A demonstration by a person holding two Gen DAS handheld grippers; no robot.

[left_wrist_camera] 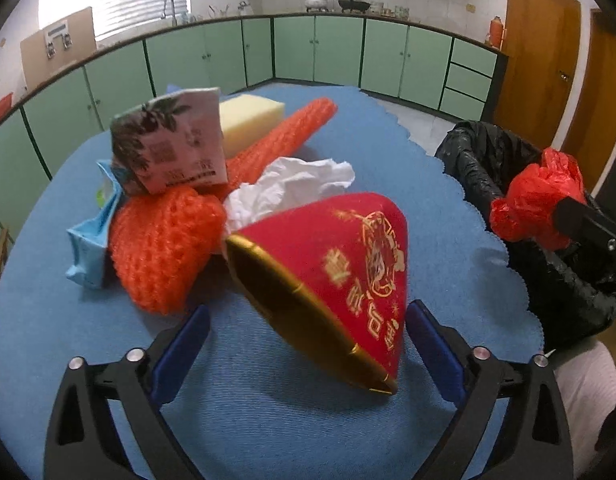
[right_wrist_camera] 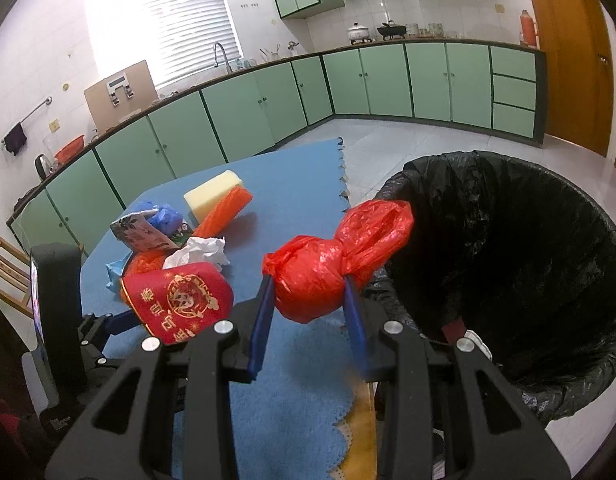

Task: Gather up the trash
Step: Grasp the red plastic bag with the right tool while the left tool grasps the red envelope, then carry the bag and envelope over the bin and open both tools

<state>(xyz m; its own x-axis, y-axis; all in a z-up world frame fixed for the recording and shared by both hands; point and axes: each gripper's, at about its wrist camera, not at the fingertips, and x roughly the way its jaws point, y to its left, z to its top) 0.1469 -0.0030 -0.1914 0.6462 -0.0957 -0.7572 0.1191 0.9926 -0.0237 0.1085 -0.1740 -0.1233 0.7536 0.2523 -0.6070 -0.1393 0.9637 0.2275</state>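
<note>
A red paper cup (left_wrist_camera: 327, 264) with a gold rim lies on its side on the blue mat (left_wrist_camera: 268, 420). My left gripper (left_wrist_camera: 308, 344) stands open around it, its blue pads on either side; the right pad is close to the cup and the left pad is apart. My right gripper (right_wrist_camera: 308, 280) is shut on a knotted red plastic bag (right_wrist_camera: 323, 264) at the left rim of the black-lined bin (right_wrist_camera: 507, 264). The left wrist view shows that bag (left_wrist_camera: 531, 200) above the bin (left_wrist_camera: 483, 160) too. The right wrist view also takes in the cup (right_wrist_camera: 180, 300).
Behind the cup lie a white tissue (left_wrist_camera: 296, 184), orange foam netting (left_wrist_camera: 168, 248), a printed carton (left_wrist_camera: 172, 148), a yellow sponge (left_wrist_camera: 248, 120) and a light blue packet (left_wrist_camera: 88, 248). A blue glove (right_wrist_camera: 166, 216) sits by the carton. A wooden chair (right_wrist_camera: 4, 268) stands left of the table.
</note>
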